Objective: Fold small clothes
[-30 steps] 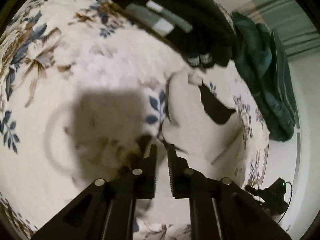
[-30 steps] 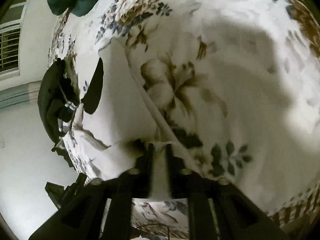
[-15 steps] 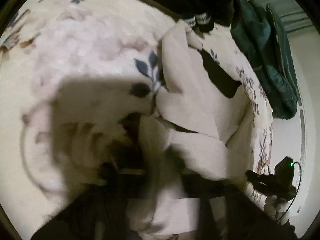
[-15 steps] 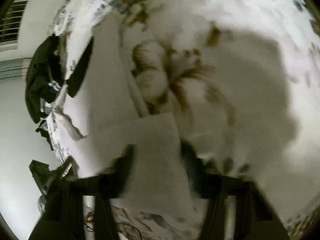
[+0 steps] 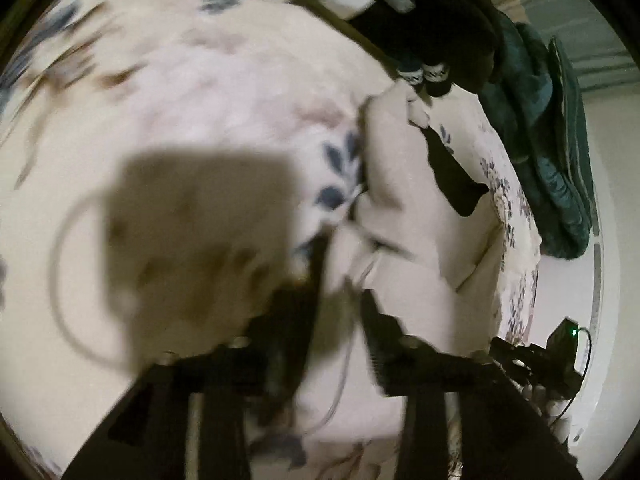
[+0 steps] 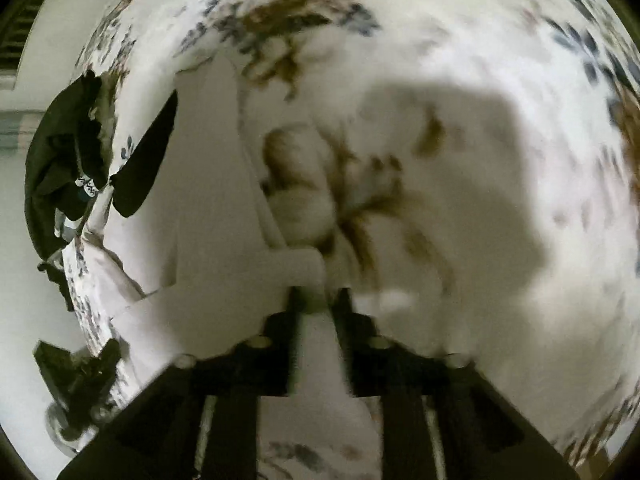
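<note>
A cream-white garment with a black patch lies on the floral bedspread. In the left wrist view my left gripper has its jaws a little apart with a fold of the garment between them; the frame is blurred. In the right wrist view the same garment stretches to the left, and my right gripper is shut on its near edge, cloth running down between the fingers.
A pile of dark clothes and a teal garment lie at the far side of the bed. A small black device with a cable sits off the bed at the lower right. The dark pile also shows in the right wrist view.
Both grippers lifted their garment edges and carried them over the garment, then came back down. The left jaws stand wider apart than a second ago. Both views are motion-blurred.
</note>
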The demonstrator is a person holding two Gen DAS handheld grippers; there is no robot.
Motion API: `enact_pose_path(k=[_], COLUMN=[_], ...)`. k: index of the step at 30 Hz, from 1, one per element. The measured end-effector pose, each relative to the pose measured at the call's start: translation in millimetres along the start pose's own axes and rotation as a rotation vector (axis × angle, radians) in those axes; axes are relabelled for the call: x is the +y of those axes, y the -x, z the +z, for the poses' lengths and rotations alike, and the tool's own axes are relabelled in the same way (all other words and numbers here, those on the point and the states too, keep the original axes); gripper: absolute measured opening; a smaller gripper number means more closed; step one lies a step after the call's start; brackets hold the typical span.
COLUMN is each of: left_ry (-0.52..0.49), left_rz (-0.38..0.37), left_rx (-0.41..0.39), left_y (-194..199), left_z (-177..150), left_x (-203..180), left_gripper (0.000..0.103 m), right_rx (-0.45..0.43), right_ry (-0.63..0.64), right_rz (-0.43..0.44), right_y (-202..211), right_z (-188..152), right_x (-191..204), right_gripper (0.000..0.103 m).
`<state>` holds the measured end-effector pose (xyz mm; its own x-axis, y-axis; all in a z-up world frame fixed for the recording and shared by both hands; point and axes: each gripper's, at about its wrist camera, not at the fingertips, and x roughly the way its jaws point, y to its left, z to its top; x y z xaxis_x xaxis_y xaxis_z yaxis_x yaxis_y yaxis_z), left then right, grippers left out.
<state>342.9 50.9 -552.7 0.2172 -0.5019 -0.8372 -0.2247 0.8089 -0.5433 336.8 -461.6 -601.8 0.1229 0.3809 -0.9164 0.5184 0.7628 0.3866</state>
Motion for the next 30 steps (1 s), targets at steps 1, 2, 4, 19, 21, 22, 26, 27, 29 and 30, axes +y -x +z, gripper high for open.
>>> enact_pose_path(k=[1, 2, 4, 19, 21, 22, 26, 27, 29, 30], left_ry=[0.020, 0.039, 0.067, -0.066, -0.148, -0.179, -0.412, -0.464, -0.543, -0.594], left_rz=[-0.002, -0.005, -0.032, 0.042, 0.025, 0.035, 0.146, 0.178, 0.232, 0.270], left_rx=[-0.005, -0.006, 0.002, -0.055, -0.120, -0.128, -0.159, -0.150, -0.123, -0.096], left_y=[4.2, 7.1, 7.4, 23.3, 25.2, 21.6, -22.7, -36.1, -62.6, -81.2], left_z=[-7.1, -14.1, -29.5, 8.8, 41.5, 53.0, 116.8, 126.6, 138.5, 143.5], left_x=[5.4, 10.3, 18.7, -25.7, -52.8, -61.8, -120.8, -128.7, -141.9, -147.4], left_gripper=[0.050, 0.054, 0.054, 0.074, 0.075, 0.075, 0.075, 0.075, 0.075, 0.075], right_rx=[-0.003, 0.000, 0.044, 0.069, 0.023, 0.008, -0.068, -0.072, -0.086, -0.092], right_ry=[-0.016, -0.036, -0.079, -0.049, 0.001, 0.022, 0.100, 0.130, 0.185, 0.227], right_rz=[0.009, 0.019, 0.062, 0.017, 0.019, 0.014, -0.039, -0.057, -0.108, -0.147], right_y=[4.6, 8.0, 8.2, 8.9, 18.1, 18.7, 3.2, -5.7, -18.7, -28.5], right_z=[-6.7, -14.5, -32.7, -38.7, -11.3, 3.4, 72.8, 91.8, 125.1, 143.2], right_x=[-6.4, -14.0, -30.1, -8.2, 13.3, 22.7, 70.4, 84.1, 105.4, 121.2], right_gripper=[0.052, 0.052, 0.052, 0.062, 0.068, 0.069, 0.070, 0.070, 0.070, 0.070])
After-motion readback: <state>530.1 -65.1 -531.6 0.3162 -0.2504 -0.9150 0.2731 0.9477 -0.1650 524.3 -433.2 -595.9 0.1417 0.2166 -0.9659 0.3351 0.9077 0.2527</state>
